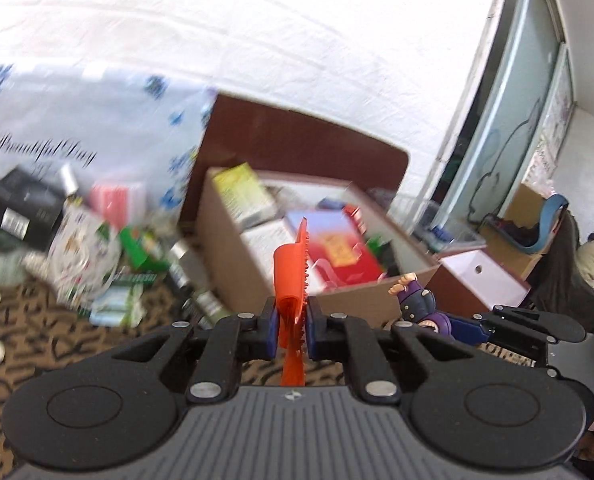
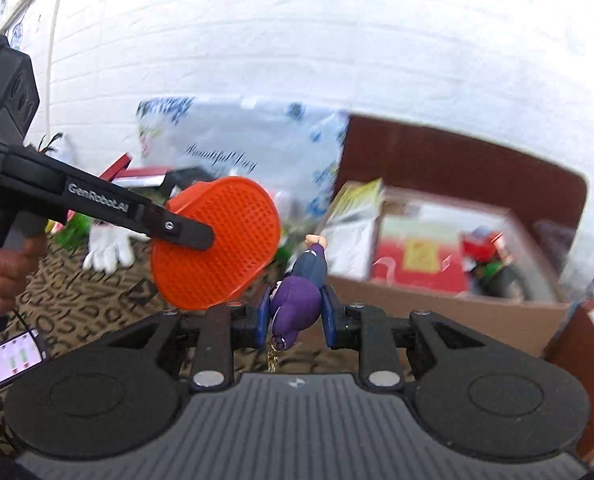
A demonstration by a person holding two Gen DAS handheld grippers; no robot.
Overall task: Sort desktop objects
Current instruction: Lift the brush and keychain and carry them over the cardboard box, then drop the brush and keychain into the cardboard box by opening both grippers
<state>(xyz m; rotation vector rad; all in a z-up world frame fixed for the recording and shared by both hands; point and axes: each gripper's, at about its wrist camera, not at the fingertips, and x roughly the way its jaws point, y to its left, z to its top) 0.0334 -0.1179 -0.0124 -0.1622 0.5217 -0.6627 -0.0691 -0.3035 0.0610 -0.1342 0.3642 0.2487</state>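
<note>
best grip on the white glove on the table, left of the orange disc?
Take the white glove across its cuff end, coming from above. It lies flat and limp on the patterned cloth, fingers splayed toward the camera, so jaws need bunched fabric, not fingertips.

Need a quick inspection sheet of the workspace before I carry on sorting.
Surface: leopard-print cloth.
Job's things: orange brush and purple figure, both lifted; cardboard box part-filled.
Clutter: blurred cartons and bottles, white glove, phone.
Claws: left claw shut on brush; right claw shut on figure.
Cables: nothing seen.
Surroundings: white brick wall, glass door.
</note>
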